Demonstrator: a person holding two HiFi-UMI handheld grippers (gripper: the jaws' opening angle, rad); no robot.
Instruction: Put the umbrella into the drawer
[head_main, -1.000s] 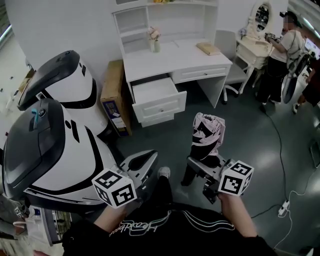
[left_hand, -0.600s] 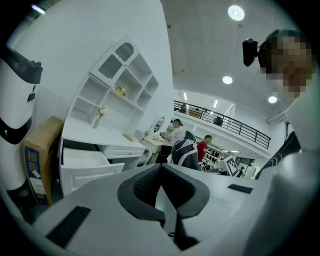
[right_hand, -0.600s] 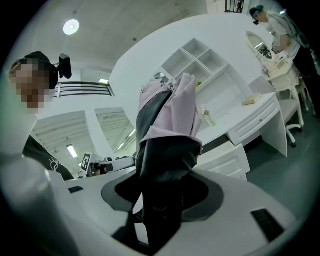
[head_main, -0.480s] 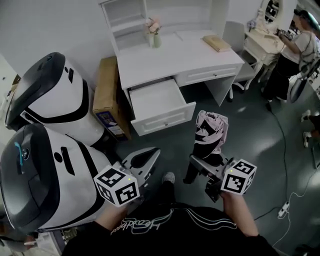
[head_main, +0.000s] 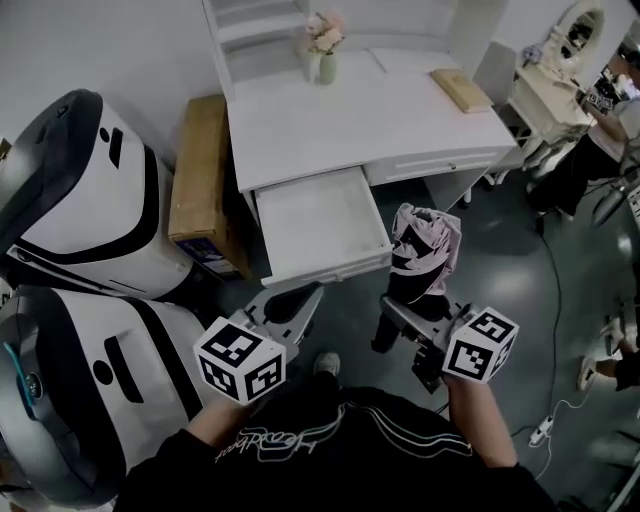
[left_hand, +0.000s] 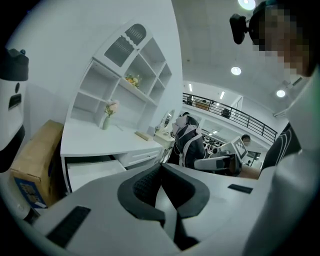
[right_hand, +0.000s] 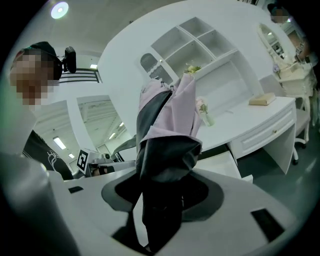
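A: What's hidden?
B: The lower end of the umbrella (head_main: 425, 250) — buried in the clenched jaws of the right gripper (head_main: 400, 310); it stands off the front edge of the desk (head_main: 370, 120).
A: Counts?
B: One umbrella; one open drawer (head_main: 318, 225); two grippers — the left gripper (head_main: 297, 300) pinched closed, empty.

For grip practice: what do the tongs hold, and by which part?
Right tongs grip the umbrella by its dark lower end; left tongs hold nothing.
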